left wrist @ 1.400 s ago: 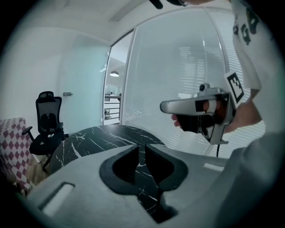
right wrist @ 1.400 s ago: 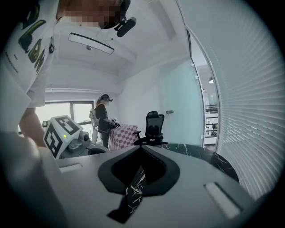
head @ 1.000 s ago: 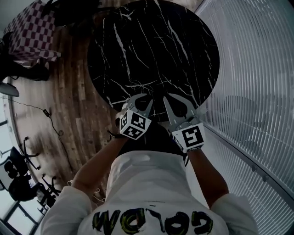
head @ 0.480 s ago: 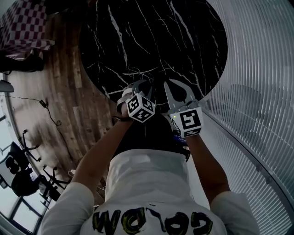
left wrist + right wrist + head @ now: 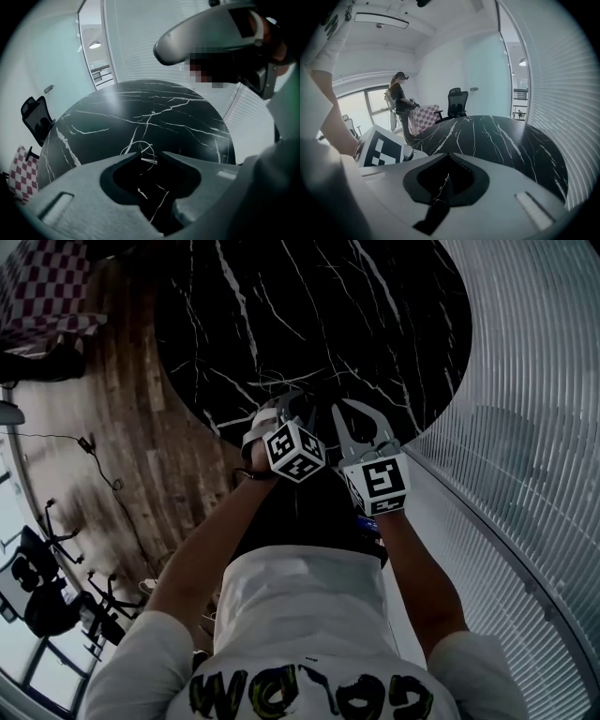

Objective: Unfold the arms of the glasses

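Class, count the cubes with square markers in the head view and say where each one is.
2. One cube rides on the left gripper, the other cube on the right gripper, side by side at the table's near edge. None seems hidden.

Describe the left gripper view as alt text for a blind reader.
The left hand-held gripper, its jaws just opened wide and empty, points at thin wire glasses lying on a round black marble table. A person's headset looms top right.

An office: swivel chair [image 5: 457, 102], window blinds [image 5: 544, 381], marble table [image 5: 309, 315].
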`<state>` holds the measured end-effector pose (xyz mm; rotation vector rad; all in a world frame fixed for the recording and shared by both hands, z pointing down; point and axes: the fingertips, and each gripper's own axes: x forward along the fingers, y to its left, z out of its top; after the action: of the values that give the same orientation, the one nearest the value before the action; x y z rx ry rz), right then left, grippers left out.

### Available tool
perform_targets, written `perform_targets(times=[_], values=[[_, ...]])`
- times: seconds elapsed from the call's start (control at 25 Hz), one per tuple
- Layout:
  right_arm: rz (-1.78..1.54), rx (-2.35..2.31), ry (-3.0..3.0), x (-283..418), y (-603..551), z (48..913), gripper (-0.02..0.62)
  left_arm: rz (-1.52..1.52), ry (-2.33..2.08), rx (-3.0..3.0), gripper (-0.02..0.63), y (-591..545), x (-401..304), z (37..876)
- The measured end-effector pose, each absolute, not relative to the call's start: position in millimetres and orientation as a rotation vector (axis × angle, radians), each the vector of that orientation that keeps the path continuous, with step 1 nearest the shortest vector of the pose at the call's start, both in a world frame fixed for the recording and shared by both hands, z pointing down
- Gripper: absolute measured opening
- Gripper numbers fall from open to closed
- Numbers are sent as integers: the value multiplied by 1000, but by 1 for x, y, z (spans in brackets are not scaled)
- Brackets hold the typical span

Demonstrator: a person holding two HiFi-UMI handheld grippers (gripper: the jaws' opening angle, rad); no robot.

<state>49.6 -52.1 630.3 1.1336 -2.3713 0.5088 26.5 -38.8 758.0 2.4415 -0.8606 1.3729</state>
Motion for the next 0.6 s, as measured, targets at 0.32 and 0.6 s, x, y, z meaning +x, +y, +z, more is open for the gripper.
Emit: perform_targets(times=[0.32, 0.6], values=[[537, 1152, -2356, 57, -42, 634, 2, 1382, -903, 2442, 39, -42, 25, 759], [535, 1181, -2358, 62, -39, 627, 2, 1305, -966, 2459, 15, -51, 18, 730]])
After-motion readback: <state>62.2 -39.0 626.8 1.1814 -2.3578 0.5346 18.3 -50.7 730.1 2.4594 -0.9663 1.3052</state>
